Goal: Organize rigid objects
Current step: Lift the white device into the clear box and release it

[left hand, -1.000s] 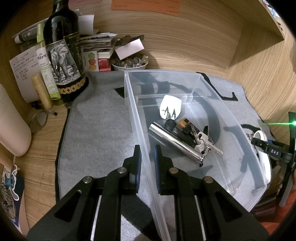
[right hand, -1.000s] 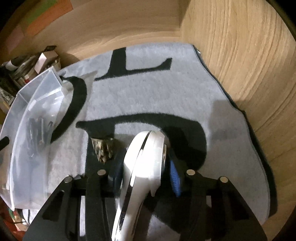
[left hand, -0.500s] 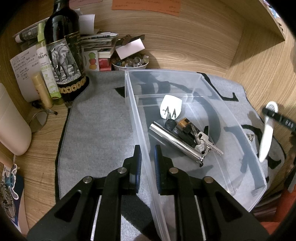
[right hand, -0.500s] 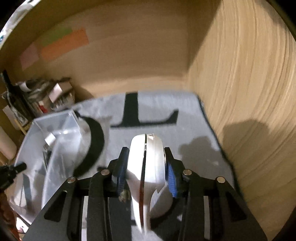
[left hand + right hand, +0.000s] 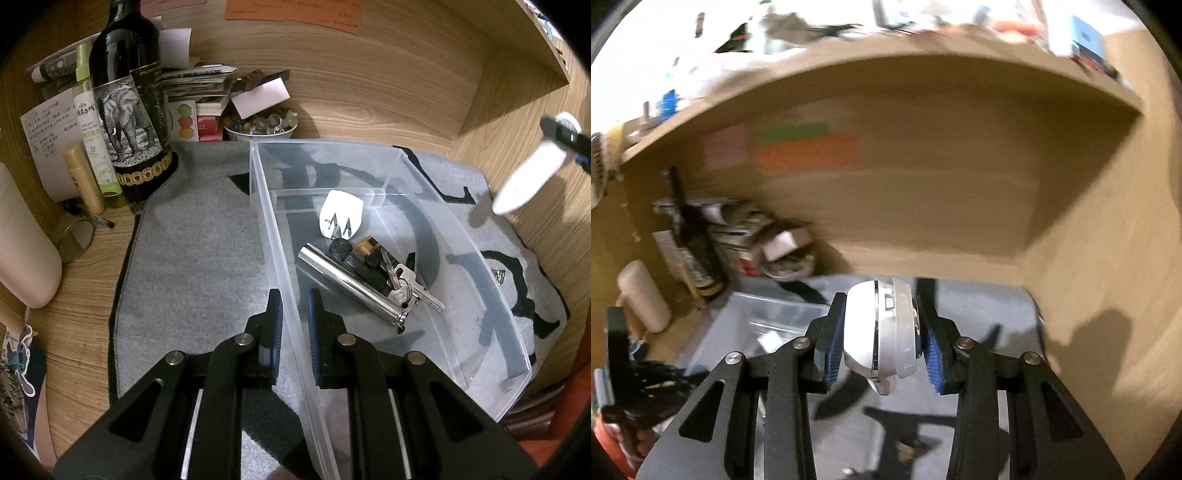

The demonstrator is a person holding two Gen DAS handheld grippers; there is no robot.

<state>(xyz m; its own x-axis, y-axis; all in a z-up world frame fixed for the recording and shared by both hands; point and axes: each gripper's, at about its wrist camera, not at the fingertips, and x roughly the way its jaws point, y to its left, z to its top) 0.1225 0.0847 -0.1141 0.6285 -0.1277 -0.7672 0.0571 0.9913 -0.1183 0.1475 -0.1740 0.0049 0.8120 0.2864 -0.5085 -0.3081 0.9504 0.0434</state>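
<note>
My left gripper [image 5: 294, 323] is shut on the near left wall of a clear plastic bin [image 5: 461, 236] that stands on the grey mat [image 5: 195, 266]. Inside the bin lie a white plug adapter [image 5: 341, 214], a chrome cylinder [image 5: 347, 280], a battery [image 5: 365, 245] and keys [image 5: 410, 288]. My right gripper [image 5: 881, 314] is shut on a white oval device with a chrome seam [image 5: 882, 332], held up in the air. In the left wrist view the white device [image 5: 524, 177] hangs at the upper right, above the mat and beyond the bin's right wall. The bin [image 5: 750, 314] shows blurred at the lower left of the right wrist view.
A dark wine bottle [image 5: 129, 110], a bowl of beads [image 5: 262, 125], stacked papers and small bottles crowd the back left corner. A cream container [image 5: 22, 240] stands at the left. Wooden walls close the back and right. A small metal piece [image 5: 498, 275] lies on the mat right of the bin.
My right gripper has risen off the mat with the white device and tilted up toward the back wall. The left gripper and the bin have not moved.
</note>
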